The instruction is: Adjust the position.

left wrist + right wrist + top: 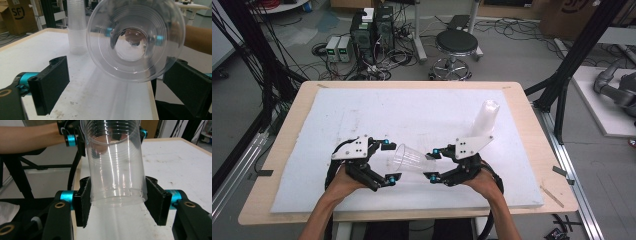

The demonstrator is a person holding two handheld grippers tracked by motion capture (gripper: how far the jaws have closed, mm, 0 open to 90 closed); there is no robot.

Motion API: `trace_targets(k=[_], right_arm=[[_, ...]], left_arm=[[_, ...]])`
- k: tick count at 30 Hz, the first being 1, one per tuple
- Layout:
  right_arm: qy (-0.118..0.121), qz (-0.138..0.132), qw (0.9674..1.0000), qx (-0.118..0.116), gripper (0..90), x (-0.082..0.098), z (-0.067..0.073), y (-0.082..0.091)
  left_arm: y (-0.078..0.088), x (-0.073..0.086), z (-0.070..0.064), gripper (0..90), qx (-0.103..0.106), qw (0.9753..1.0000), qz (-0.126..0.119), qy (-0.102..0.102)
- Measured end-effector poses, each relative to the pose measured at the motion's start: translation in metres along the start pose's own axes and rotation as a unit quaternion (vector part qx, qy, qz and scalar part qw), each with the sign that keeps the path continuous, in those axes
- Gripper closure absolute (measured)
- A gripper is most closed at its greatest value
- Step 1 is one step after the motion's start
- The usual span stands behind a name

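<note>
The right tool (432, 165) is grasping the clear cup (408, 159) at its base. The left tool (388, 161) is standing released around the rim. Thin, light and crushable; hold near the stiffer base.

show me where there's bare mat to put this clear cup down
The white mat is bare along its far edge and whole left half. Crowded spots: the cup stack at far right, and the near middle, where both grippers meet around the clear cup.

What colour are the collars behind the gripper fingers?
Bright turquoise collars, clearest in the right gripper view.
</note>
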State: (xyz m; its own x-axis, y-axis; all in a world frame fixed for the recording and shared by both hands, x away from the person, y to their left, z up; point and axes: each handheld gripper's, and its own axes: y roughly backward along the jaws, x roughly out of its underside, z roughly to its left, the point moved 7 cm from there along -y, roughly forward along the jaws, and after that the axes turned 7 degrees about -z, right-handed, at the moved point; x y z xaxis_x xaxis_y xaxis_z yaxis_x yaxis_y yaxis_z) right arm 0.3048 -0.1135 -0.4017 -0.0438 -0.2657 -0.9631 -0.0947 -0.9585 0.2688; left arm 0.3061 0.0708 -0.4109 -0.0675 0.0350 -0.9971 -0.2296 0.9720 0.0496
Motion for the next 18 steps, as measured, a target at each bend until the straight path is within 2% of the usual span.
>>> trace_targets(k=[10, 18], right_arm=[[0.012, -0.036, 0.9993, -0.002, 43.7, 0.001, 0.000, 0.000], [0.014, -0.043, 0.9990, -0.005, 43.7, 0.002, 0.000, 0.001]], left_arm=[[-0.009, 0.002, -0.003, 6.9, 0.012, 0.9998, -0.013, 0.007], [-0.016, -0.001, -0.004, 6.9, 0.019, 0.9995, -0.021, 0.011]])
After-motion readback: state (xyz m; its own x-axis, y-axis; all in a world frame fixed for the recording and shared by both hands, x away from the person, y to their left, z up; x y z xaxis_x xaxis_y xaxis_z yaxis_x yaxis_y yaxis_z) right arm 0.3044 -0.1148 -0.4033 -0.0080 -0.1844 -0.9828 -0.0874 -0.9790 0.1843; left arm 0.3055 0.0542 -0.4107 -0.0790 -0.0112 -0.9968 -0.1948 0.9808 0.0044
